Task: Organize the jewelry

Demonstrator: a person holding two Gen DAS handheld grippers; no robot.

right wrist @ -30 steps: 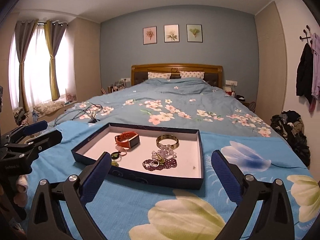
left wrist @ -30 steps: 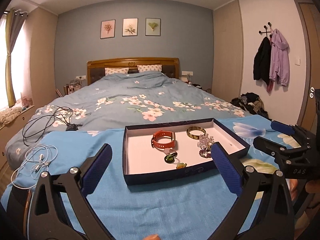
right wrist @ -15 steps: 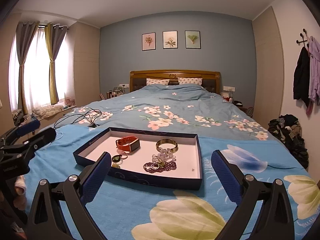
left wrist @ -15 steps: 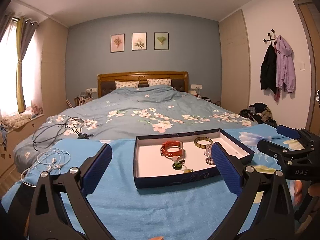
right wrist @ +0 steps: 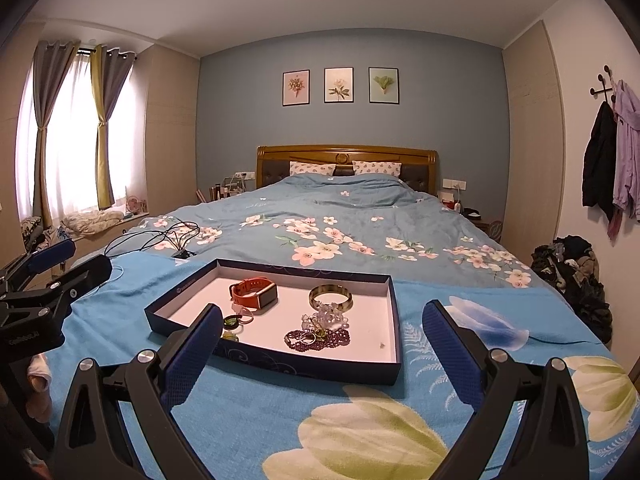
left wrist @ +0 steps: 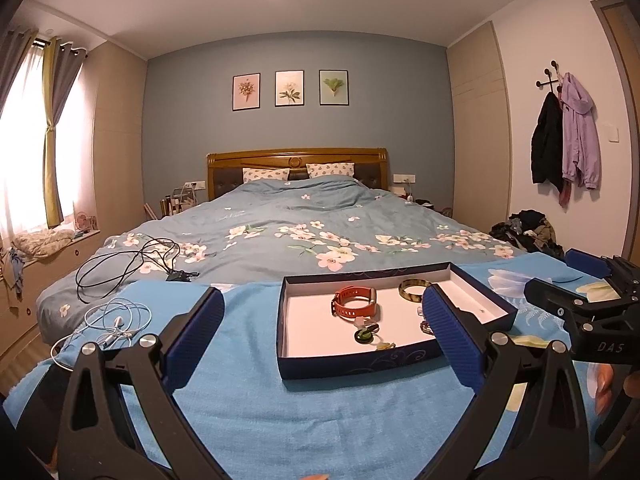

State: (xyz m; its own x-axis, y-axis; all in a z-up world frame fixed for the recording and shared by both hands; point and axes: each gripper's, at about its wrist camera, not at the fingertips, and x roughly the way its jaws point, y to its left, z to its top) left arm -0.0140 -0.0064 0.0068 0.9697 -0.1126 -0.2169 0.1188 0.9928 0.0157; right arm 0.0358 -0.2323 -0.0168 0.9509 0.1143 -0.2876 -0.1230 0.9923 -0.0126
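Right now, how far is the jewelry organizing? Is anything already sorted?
Nothing looks sorted yet. The watch, bangle and bead bracelet lie loose together in the tray. In hand: nothing; the left gripper and right gripper are open, short of the tray. All picking and arranging is left.

The left gripper [left wrist: 322, 330] hangs wide open and empty over the blue blanket [left wrist: 320, 408] on the bed [left wrist: 304, 216], its fingers framing a shallow dark-blue box [left wrist: 360, 362]. Inside the box lie an orange watch [left wrist: 354, 307], a greenish bangle [left wrist: 414, 290] at 2 o'clock from it, and small pendants [left wrist: 366, 334] near the front wall. The right gripper [left wrist: 592, 296] shows at 3 o'clock, a white earphone cable [left wrist: 116, 322] at 9 o'clock.
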